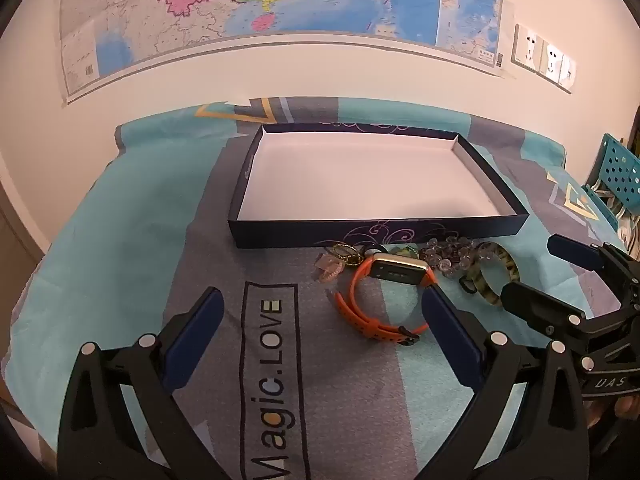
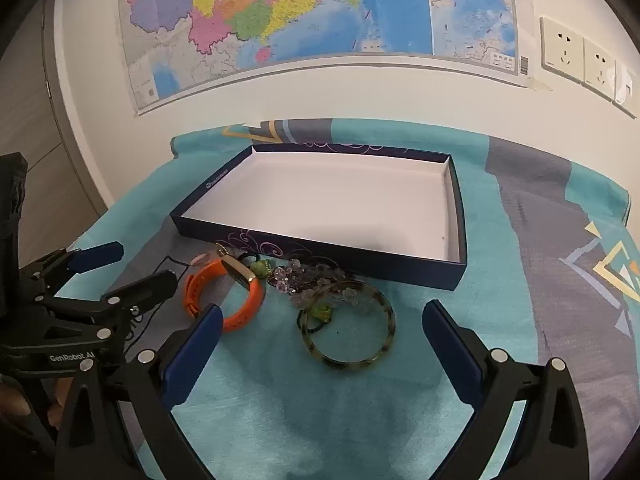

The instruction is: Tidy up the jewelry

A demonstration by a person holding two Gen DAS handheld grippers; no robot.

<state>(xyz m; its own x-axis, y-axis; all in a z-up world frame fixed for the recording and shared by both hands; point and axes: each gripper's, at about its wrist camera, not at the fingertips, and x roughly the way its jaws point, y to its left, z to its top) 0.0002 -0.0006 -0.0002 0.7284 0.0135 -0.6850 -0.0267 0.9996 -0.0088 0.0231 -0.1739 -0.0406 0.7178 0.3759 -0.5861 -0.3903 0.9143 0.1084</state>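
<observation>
Both tongs stand with their blue-padded jaws spread wide and nothing between the pads. From its own camera, the left gripper point(image 1: 320, 320) hangs over the grey and turquoise printed cloth point(image 1: 120, 264), its right finger just beside the strap of the orange silicone-strapped watch with a gold rectangular case point(image 1: 384, 292). The right gripper point(image 2: 322, 332), seen from its own camera, hovers above the mottled green-and-brown bangle point(image 2: 352, 328), which lies roughly between its two fingers, though I cannot tell whether either pad touches it.

As for progress, nothing appears to be sorted yet. The shallow dark-blue cardboard box with a white inside point(image 2: 320, 252) sits open toward the wall end of the cloth, and its floor shows bare in both views. All the jewelry lies outside it, heaped on the cloth along the box's near wall: the watch, the bangle, a cluster of clear and purplish faceted beads point(image 2: 304, 280), a small green trinket point(image 2: 262, 268), a thin gold ring-shaped piece point(image 1: 344, 250) and a pale pink item point(image 1: 330, 268) too small to identify. The beads touch or overlap the bangle's far rim.

So I judge the task to be at its very start: every piece remains to be lifted into the box, and the two open grippers seem poised over the watch and the bangle as likely first picks.
</observation>
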